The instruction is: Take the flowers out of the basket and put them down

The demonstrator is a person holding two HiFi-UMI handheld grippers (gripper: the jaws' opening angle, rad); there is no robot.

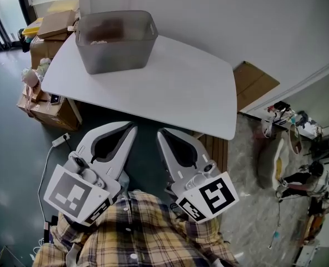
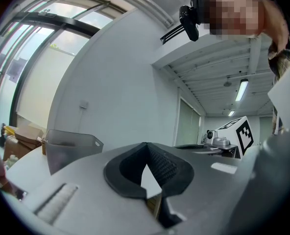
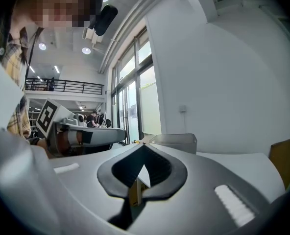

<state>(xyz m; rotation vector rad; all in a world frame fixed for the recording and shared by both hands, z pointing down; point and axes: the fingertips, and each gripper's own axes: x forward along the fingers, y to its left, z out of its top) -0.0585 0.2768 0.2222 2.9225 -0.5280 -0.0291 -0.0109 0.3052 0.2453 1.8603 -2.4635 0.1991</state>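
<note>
Left gripper (image 1: 132, 128) and right gripper (image 1: 160, 132) both have jaws pressed together, pinching nothing, side by side short of the near edge of the table (image 1: 175, 93). The basket (image 1: 117, 57) stands well apart from them at the far left corner. The flowers (image 1: 101, 40) show only dimly inside it.

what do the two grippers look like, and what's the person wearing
The left gripper and right gripper are pale grey plastic, their curved fingers tapering to a point around a black-lined opening. Each carries a white cube with black square markers. The person wears a yellow, navy and white plaid shirt.
</note>
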